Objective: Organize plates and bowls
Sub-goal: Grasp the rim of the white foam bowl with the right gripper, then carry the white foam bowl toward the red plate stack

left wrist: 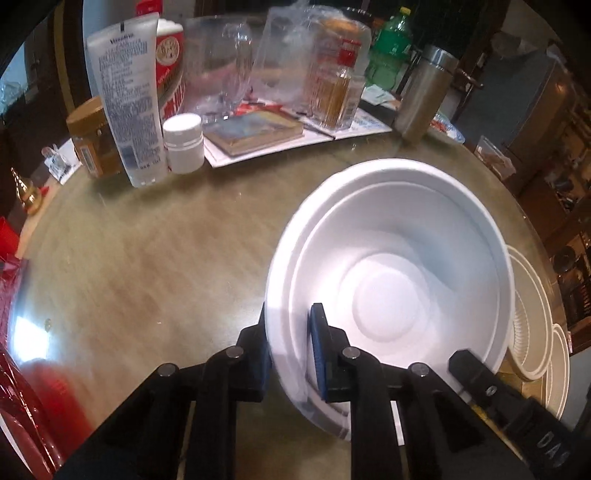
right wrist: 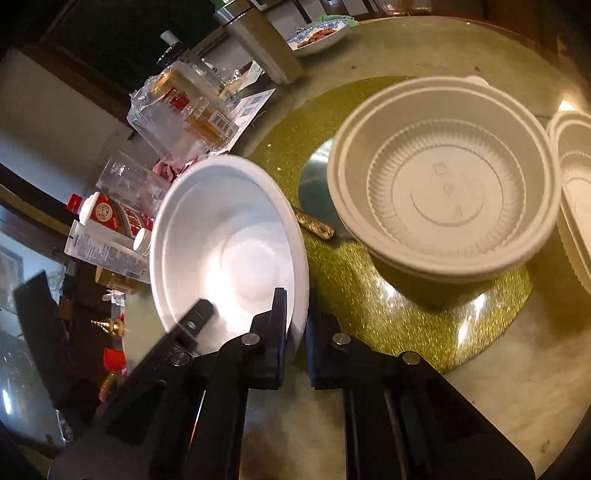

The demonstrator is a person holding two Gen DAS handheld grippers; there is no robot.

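A white bowl [left wrist: 399,258] is held above the round table, and both grippers grip its rim. My left gripper [left wrist: 291,350] is shut on the bowl's near rim, one finger inside and one outside. My right gripper [right wrist: 297,328] is shut on the rim of the same white bowl [right wrist: 229,243], which looks tilted in the right wrist view. The other gripper's tip [left wrist: 476,373] shows at the bowl's right rim. A beige ribbed bowl [right wrist: 447,184] stands on a gold mat [right wrist: 388,317]. More beige bowls [right wrist: 576,192] stand at the right edge.
At the table's far side stand a lotion tube [left wrist: 125,99], a white pill bottle [left wrist: 183,142], a brown jar [left wrist: 92,136], a book [left wrist: 255,131], clear packaging [left wrist: 306,62], a steel flask [left wrist: 424,92] and a green bottle [left wrist: 391,44]. A blue-patterned dish [right wrist: 319,35] sits far back.
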